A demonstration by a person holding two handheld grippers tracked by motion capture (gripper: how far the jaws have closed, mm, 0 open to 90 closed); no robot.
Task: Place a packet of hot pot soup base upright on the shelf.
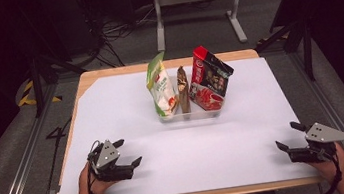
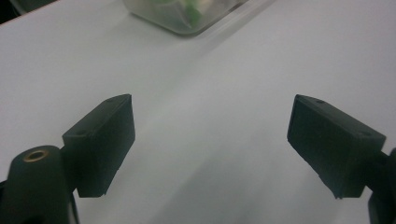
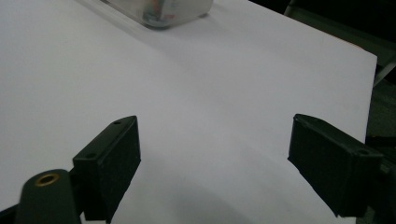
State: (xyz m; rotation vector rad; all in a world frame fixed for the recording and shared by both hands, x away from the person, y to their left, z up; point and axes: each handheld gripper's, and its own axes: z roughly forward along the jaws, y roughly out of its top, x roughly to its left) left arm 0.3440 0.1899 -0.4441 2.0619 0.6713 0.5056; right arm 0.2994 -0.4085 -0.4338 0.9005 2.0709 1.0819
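- Worktop [image 1: 135, 177]: white sheet over wood, bare at the near side.
- Clear bin [image 1: 190, 115], toward 12 o'clock of centre: three packets upright inside, green-white pouch [image 1: 160, 86] at 9, slim brown packet [image 1: 182, 89] in the middle, red-black bag [image 1: 209, 79] leaning toward 3.
- Left tongs [image 1: 131, 152] at 7 o'clock, right tongs [image 1: 290, 135] at 5: both spread wide, gripping nothing.
- Best reached from above, closing on one packet's top edge, bin kept steady.

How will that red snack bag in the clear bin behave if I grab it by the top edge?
The red bag looks like a puffy film pouch, so probably light and crinkly, flexing under the tool. It leans against the clear bin, so it should lift free easily, though the glossy film may slip. The brown packet beside it may topple.
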